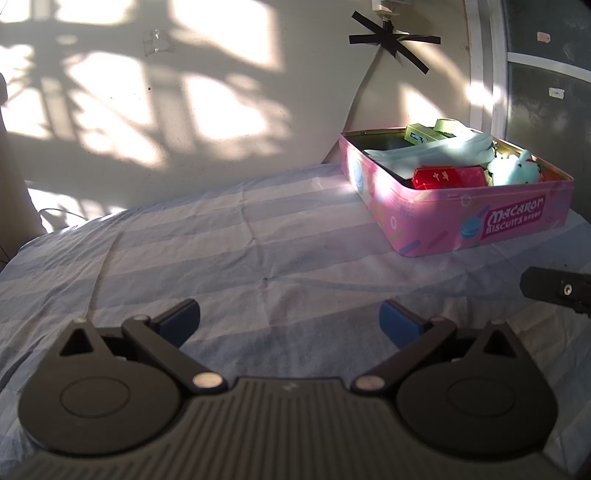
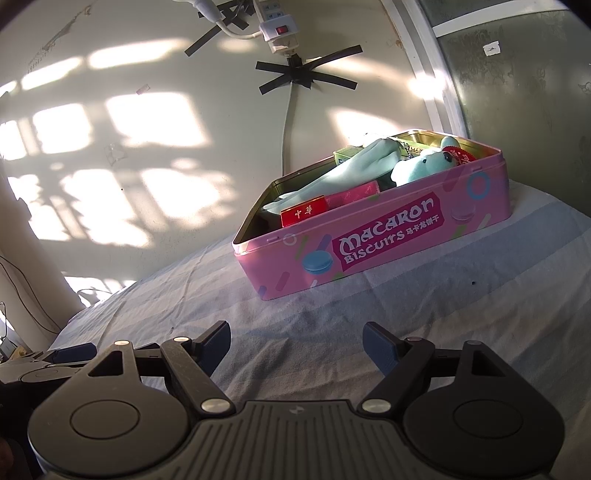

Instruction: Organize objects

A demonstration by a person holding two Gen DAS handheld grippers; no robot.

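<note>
A pink biscuit tin (image 1: 480, 218) (image 2: 388, 240) stands without a lid on the striped cloth, far right in the left wrist view, centre right in the right wrist view. Inside lie a red box (image 1: 437, 177) (image 2: 303, 215), a mint plush toy (image 1: 515, 168) (image 2: 424, 164), a pale cloth (image 1: 436, 147) (image 2: 354, 162) and a green box (image 1: 421, 133). My left gripper (image 1: 290, 319) hovers open over bare cloth, well short of the tin. My right gripper (image 2: 297, 347) is open too, empty, in front of the tin. Part of the left gripper (image 2: 70, 354) shows at the right view's lower left.
The striped blue and white cloth (image 1: 221, 251) covers the whole surface up to a sunlit wall. A power strip (image 2: 277, 29) hangs taped to the wall above the tin, its cable (image 2: 286, 125) running down behind it. A dark glass door (image 1: 546, 81) is at the right.
</note>
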